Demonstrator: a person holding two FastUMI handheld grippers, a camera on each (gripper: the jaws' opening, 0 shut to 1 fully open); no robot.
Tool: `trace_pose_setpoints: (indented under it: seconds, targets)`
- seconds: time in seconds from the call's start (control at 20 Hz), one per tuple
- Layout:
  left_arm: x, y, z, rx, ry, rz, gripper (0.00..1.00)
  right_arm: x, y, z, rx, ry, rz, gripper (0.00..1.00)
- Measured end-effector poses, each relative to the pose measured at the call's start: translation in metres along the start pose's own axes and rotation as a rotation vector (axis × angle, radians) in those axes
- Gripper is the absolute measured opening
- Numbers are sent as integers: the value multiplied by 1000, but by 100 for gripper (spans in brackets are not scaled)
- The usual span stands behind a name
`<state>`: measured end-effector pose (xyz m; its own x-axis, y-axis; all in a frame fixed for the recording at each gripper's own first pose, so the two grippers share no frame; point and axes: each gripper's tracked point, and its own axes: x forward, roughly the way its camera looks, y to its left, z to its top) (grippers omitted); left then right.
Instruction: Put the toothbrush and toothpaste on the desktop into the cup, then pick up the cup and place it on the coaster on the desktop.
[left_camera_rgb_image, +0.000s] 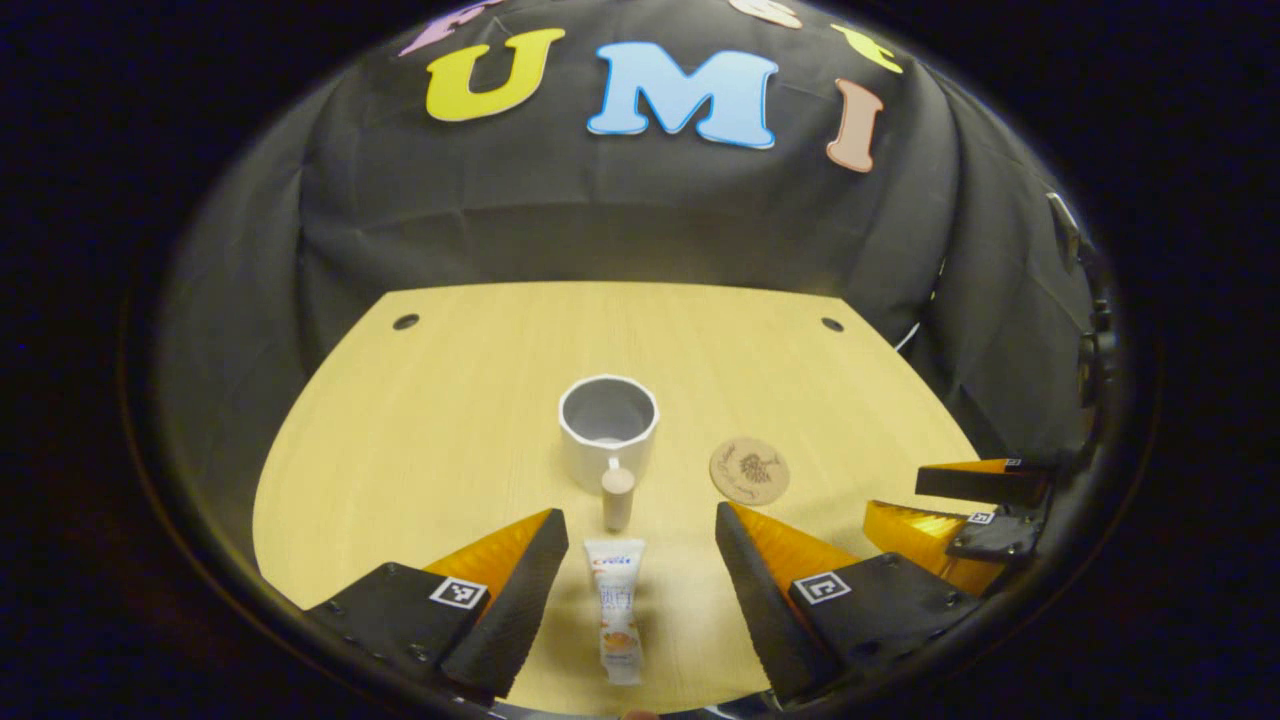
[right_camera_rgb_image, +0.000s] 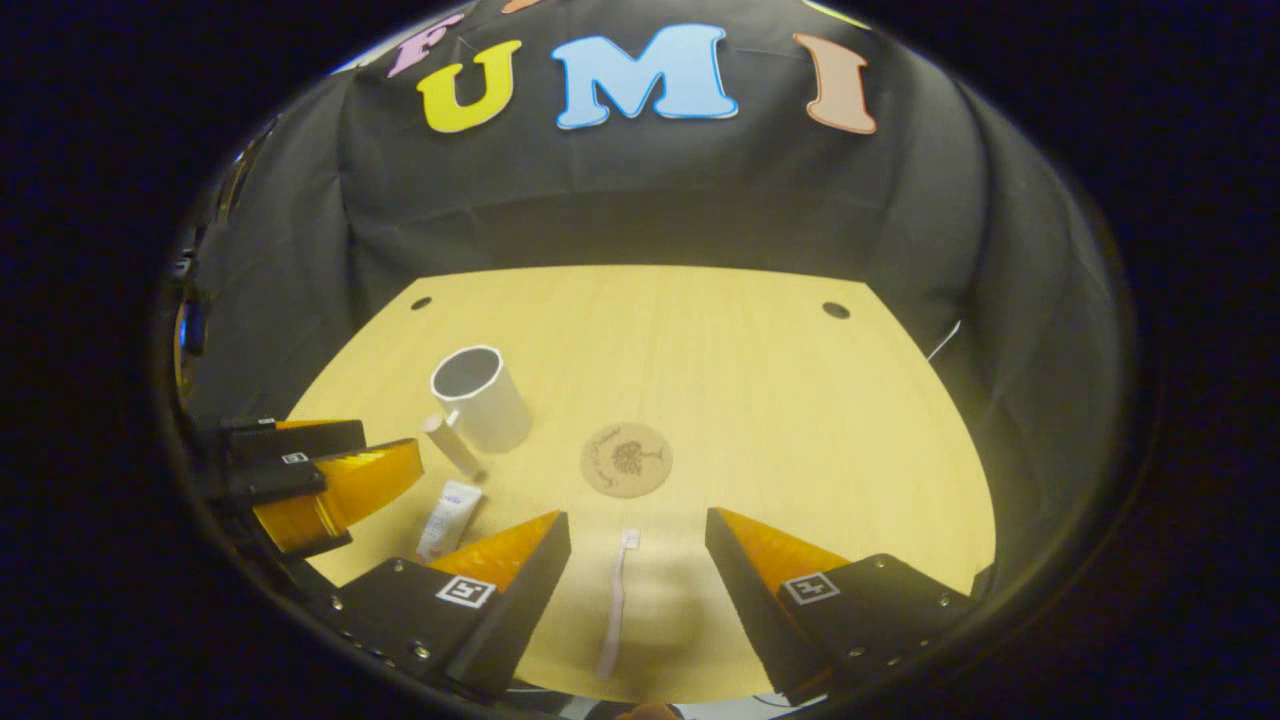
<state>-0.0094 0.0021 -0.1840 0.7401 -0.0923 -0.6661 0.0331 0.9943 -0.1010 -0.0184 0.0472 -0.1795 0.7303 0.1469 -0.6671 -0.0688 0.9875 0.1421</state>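
A white cup (left_camera_rgb_image: 607, 432) with a pale wooden handle (left_camera_rgb_image: 618, 496) stands upright mid-table; the right gripper view has the cup (right_camera_rgb_image: 482, 398) at left. The toothpaste tube (left_camera_rgb_image: 618, 605) lies flat between the fingers of my open left gripper (left_camera_rgb_image: 640, 575), cap end toward me; the tube (right_camera_rgb_image: 448, 518) also appears beside the left gripper (right_camera_rgb_image: 330, 480). A white toothbrush (right_camera_rgb_image: 615, 600) lies lengthwise between the fingers of my open right gripper (right_camera_rgb_image: 637, 570), above the table. The round cork coaster (left_camera_rgb_image: 749, 471) (right_camera_rgb_image: 626, 459) lies right of the cup. The right gripper (left_camera_rgb_image: 960, 510) shows at the right.
The light wooden table (left_camera_rgb_image: 450, 400) has two cable holes (left_camera_rgb_image: 406, 322) (left_camera_rgb_image: 832, 324) near its far edge. Black cloth walls close in behind and at both sides. A thin white cable (right_camera_rgb_image: 945, 340) hangs off the table's right edge.
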Motion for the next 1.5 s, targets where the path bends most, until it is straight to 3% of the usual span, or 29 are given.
trace_pose_setpoints:
  seconds: [0.5,0.7,1.05,1.2,1.25,1.3,1.45,1.5]
  targets:
    - [31,14,-70,-44,365,12,98,27,18,-72,57,329,48,89]
    - [39,23,-99,-23,469,17,98,32,21,-94,90,428,51,90]
    - [30,25,-110,-38,592,5,98,44,21,-120,64,550,27,88]
    - [29,26,-110,-32,610,-1,96,45,24,-132,55,623,34,78]
    - [30,26,-111,-31,615,-1,94,47,24,-131,57,632,26,79]
    - [30,27,-111,-30,619,-1,94,49,25,-131,65,637,23,67]
    - [32,26,-116,-44,640,-1,84,50,25,-135,59,661,6,61]
    - [31,27,-118,-43,648,3,80,50,27,-136,69,670,4,41]
